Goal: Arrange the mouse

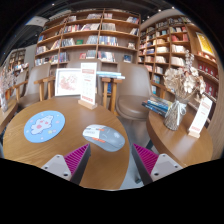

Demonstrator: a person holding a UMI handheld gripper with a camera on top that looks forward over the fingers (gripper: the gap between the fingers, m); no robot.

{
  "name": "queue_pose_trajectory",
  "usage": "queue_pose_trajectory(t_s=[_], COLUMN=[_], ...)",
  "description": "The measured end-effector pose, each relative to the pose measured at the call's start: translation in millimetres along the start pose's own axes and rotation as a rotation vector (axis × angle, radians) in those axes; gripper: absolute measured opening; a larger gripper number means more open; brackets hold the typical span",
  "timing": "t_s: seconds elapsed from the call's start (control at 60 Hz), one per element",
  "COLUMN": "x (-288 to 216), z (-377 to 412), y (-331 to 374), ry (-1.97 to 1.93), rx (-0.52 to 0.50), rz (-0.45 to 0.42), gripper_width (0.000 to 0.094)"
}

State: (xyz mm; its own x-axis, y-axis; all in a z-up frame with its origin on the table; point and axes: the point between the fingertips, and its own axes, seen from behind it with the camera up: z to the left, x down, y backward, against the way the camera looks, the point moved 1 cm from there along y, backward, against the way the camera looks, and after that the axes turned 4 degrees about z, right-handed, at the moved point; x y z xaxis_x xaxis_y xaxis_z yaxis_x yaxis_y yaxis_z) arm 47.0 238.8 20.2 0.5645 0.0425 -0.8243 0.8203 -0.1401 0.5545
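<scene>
Item: mouse [107,131], a small pale device that lay on a light blue-grey mouse pad [104,138] just ahead of the gripper [110,160], roughly centred between the lines of its two fingers but beyond their tips. The mouse rested on the pad on its own support, untouched.

Gripper: fingers spread wide apart, nothing between them; the magenta pads [76,156] showed on the inner faces, with bare wood of the counter visible in the gap.

Counter [60,150]: round, brown wood, carrying the pad and mouse.

Further to the left of the fingers, well apart from the mouse pad: a round blue mat [44,125] with a pale pattern, lying flat on the same counter.

Beyond the mouse, at the far rim of the counter: an upright display card [88,84] and a framed picture [68,81] beside it.

Ahead and to the right: a grey chair [133,85], then a second wooden counter [175,140] bearing a clear ornament [181,88], its details too small to tell.

Background: bookshelves [100,35] lined the far walls, filled with books.
</scene>
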Motion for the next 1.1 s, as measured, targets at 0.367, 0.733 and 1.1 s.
queue_pose_trajectory(t_s=[0.367,0.733,1.1], x=[-5.3,-30.6,-53.7], z=[-5.5,-7.3,-8.5], y=[-51.8,-93.5,-128.3], ry=[-0.027,-0.014,-0.023], rx=[-0.015,-0.022,-0.013], rz=[0.086,0.107,0.111], gripper_width=[0.085,0.0852,0.085])
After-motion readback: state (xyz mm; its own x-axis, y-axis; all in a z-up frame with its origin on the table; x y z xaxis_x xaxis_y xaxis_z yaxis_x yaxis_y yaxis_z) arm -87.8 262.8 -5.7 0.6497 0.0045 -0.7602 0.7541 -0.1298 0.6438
